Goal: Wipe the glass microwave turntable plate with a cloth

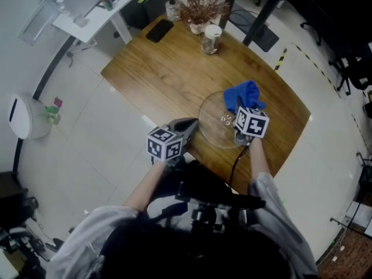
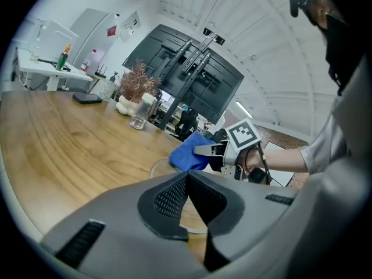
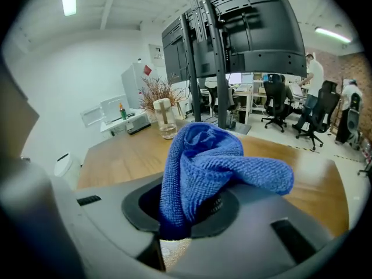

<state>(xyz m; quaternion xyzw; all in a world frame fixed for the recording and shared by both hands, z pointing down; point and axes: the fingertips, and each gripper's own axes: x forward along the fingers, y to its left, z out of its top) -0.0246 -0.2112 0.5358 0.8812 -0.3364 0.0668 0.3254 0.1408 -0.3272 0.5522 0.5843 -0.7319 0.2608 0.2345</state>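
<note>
Between the jaws of the right hand-held gripper (image 3: 195,211) sits the blue cloth (image 3: 215,161). The jaws are closed on one end of it, and the rest bunches up ahead of them, with a fold flopping off to that gripper's right. Just below and ahead of this gripper lies the glass turntable plate (image 1: 218,129), flat and face up on the wooden bench (image 1: 145,68). Whether the cloth touches the glass cannot be told. Being round, the plate has no long axis. The cloth's length runs out along the jaws, away from the person.

At the plate's opposite side, the left hand-held gripper (image 1: 190,124) has its jaws drawn together, tips meeting with nothing between them. They sit at or just over the near rim, but it is unclear whether they press on the glass.

The plate looks stiff, smooth, fairly heavy and brittle, and it would likely skate on the wood under a sideways wipe. It is best steadied at the rim with gentle downward pressure rather than a hard pinch. The cloth is soft and light and will collapse under load, so a fuller bunch should meet the glass, keeping the jaw tips off it.
</note>
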